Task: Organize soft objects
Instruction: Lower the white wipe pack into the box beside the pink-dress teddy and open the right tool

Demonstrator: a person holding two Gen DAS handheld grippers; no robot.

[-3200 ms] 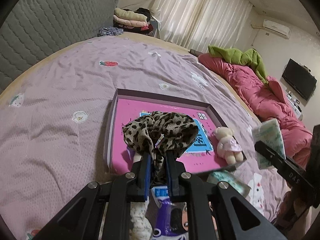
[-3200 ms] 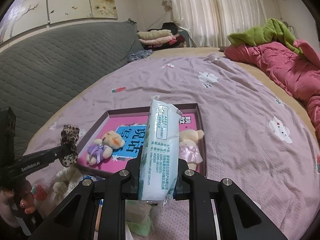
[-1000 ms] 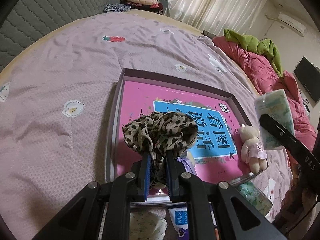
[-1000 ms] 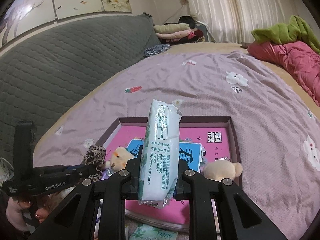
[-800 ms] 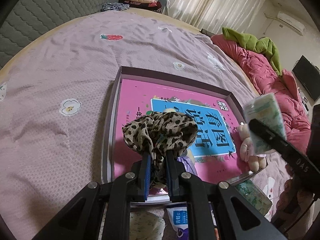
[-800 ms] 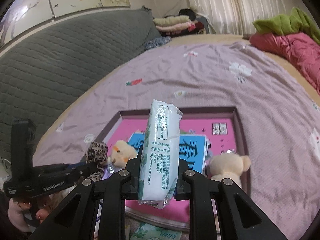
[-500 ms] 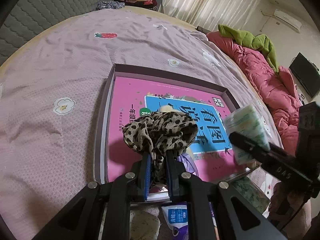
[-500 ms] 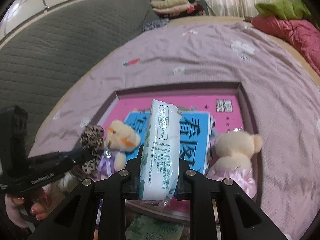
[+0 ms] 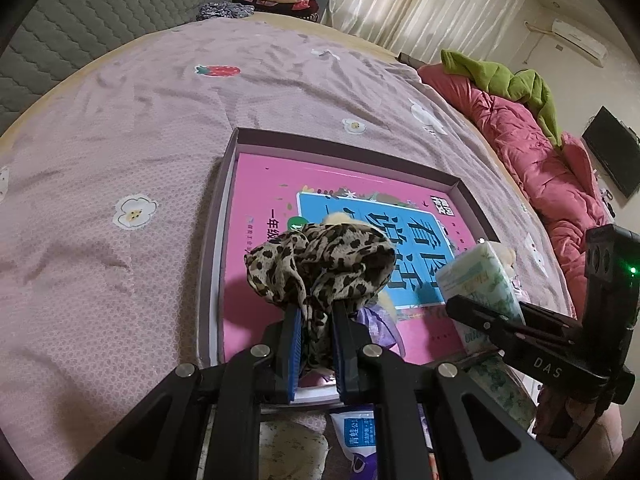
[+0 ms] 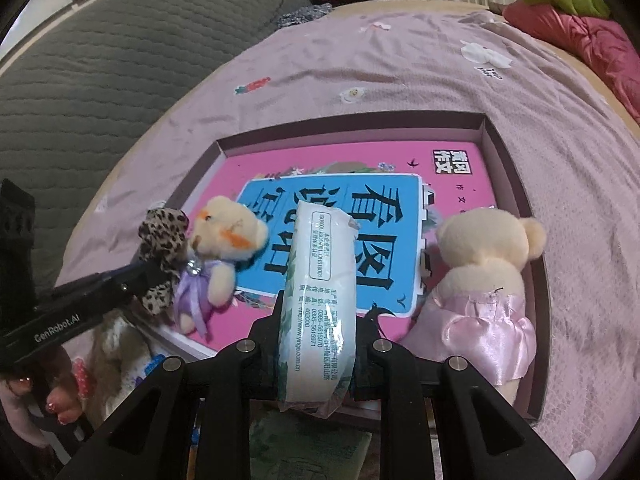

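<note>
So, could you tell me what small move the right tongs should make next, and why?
Probably lower the tissue pack into the bare gap between the two teddy bears and let go. The right tongs hold it just above the pink book in the tray, with the purple bear and the pink bear either side.

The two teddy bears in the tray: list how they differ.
The left bear wears a purple dress; the right bear wears a pink satin one. The left bear shows its face and an orange patch; the right bear shows its back. The left bear looks smaller, though the fisheye may exaggerate that. Both are cream plush, sitting in the tray.
</note>
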